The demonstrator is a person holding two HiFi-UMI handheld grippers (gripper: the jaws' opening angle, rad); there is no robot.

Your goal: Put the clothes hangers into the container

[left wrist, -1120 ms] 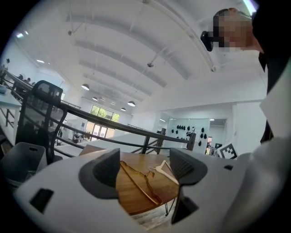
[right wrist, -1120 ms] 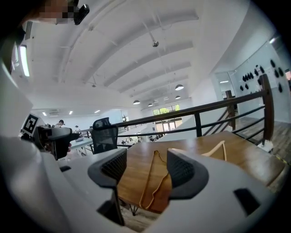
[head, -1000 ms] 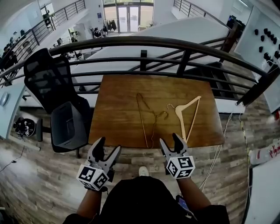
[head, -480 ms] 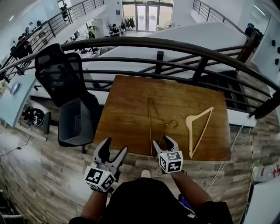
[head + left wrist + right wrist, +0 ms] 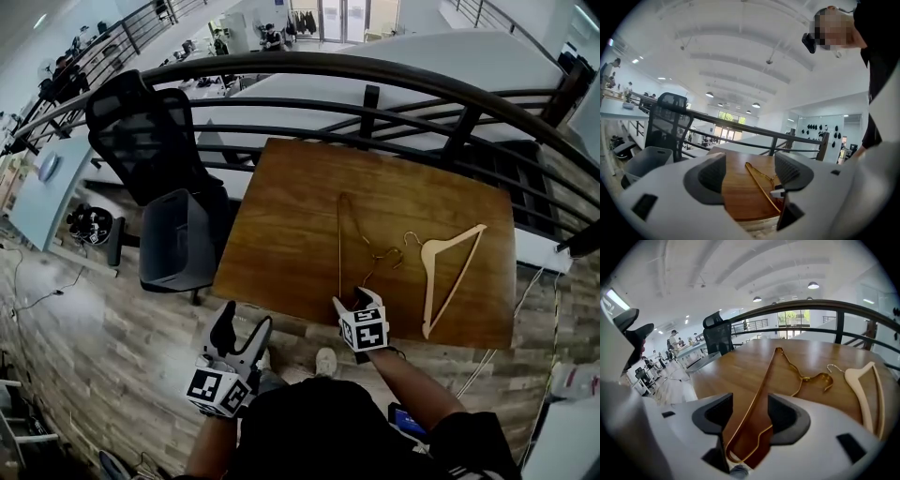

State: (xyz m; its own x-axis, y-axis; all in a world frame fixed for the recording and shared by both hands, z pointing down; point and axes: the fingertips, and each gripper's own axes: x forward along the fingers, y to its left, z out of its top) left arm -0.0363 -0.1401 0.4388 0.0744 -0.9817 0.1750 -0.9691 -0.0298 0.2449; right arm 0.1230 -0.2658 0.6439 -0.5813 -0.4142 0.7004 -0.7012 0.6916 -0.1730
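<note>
Two clothes hangers lie on the bench. One is the gold wire hanger, in the middle of the bench, with one end at the near edge. The other is the wooden hanger, on the right side of the bench. There is one grey container, on the floor just off the left side of the bench. No hanger is in it yet.

The right gripper is at the near edge of the bench. Its jaws are closing around the bent end of the gold wire hanger. The wire sits between them, but the pads are not squeezing it yet. The left gripper hangs off the near left corner of the bench. It is spread wide with nothing in it.

The gold hanger looks thin, light and stiff. Smooth wire could slip or swing, so a firm pinch at that bent end seems best. The wooden one looks thicker and a bit heavier. Its long side arm looks good to grab.
</note>
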